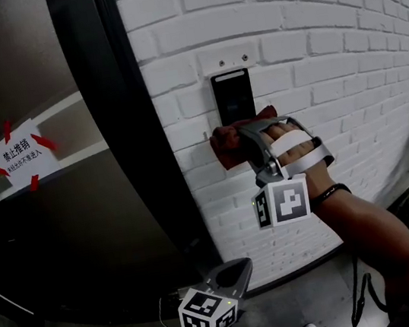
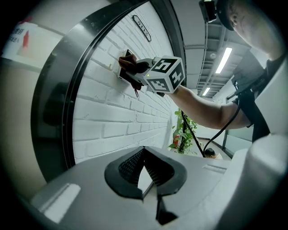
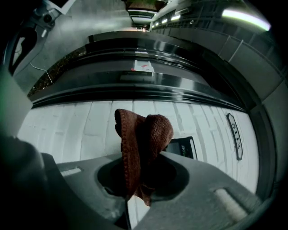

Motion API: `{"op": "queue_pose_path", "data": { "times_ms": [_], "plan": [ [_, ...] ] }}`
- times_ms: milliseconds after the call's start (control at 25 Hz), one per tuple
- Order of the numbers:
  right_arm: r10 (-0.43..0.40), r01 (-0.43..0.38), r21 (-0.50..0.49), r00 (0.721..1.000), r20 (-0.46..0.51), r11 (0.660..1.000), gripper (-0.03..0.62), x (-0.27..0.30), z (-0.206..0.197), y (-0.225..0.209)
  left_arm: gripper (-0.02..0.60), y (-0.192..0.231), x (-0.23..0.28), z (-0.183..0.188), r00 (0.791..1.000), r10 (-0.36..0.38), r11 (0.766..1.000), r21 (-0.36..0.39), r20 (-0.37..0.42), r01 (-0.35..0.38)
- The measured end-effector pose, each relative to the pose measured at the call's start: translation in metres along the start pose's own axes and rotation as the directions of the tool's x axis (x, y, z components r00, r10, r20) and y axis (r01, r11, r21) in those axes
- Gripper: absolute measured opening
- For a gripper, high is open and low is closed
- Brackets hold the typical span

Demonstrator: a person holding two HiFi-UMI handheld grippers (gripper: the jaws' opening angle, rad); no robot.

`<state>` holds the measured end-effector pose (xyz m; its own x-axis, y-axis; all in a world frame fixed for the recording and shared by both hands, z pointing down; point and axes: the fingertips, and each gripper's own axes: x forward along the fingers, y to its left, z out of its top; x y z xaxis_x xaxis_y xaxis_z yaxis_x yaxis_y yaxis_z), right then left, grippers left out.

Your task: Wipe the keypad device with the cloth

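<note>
My right gripper [image 3: 135,179] is clenched on the folded reddish-brown cloth [image 3: 141,139], which sticks out ahead of the jaws. The black rectangular wall-mounted keypad device [image 3: 182,147] sits just beyond the cloth, off the right jaw side, on the white brick wall [image 3: 72,130]. From the head view the cloth [image 1: 225,148] is at the keypad's [image 1: 232,97] lower edge. My left gripper [image 2: 144,173] hangs well below the right one, jaws closed together, nothing between them.
</note>
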<state>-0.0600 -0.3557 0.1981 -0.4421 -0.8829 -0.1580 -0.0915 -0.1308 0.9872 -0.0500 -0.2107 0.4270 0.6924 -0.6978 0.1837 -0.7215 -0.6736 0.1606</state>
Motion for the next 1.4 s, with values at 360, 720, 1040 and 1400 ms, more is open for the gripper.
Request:
{"op": "queue_pose_path", "data": {
  "times_ms": [360, 720, 1040, 1400],
  "plan": [
    [0.026, -0.026, 0.028, 1.000, 0.006, 0.999, 0.052, -0.003, 0.000, 0.020, 0.017, -0.001, -0.001, -0.005, 1.000, 0.001, 1.000, 0.000, -0.013, -0.001],
    [0.052, -0.051, 0.020, 0.999, -0.005, 0.998, 0.052, -0.005, -0.001, 0.029, 0.017, -0.003, -0.004, -0.008, 1.000, -0.006, 1.000, 0.001, -0.017, 0.006],
    [0.072, -0.071, 0.027, 0.997, -0.034, 0.997, 0.052, -0.005, -0.003, 0.039, 0.017, -0.004, -0.012, -0.009, 0.999, -0.018, 1.000, 0.012, -0.026, 0.018],
    [0.287, -0.270, 0.217, 0.957, -0.050, 0.938, 0.052, -0.042, 0.002, 0.101, 0.017, -0.007, -0.036, -0.023, 0.996, -0.075, 0.997, 0.005, -0.056, 0.076]
  ]
}}
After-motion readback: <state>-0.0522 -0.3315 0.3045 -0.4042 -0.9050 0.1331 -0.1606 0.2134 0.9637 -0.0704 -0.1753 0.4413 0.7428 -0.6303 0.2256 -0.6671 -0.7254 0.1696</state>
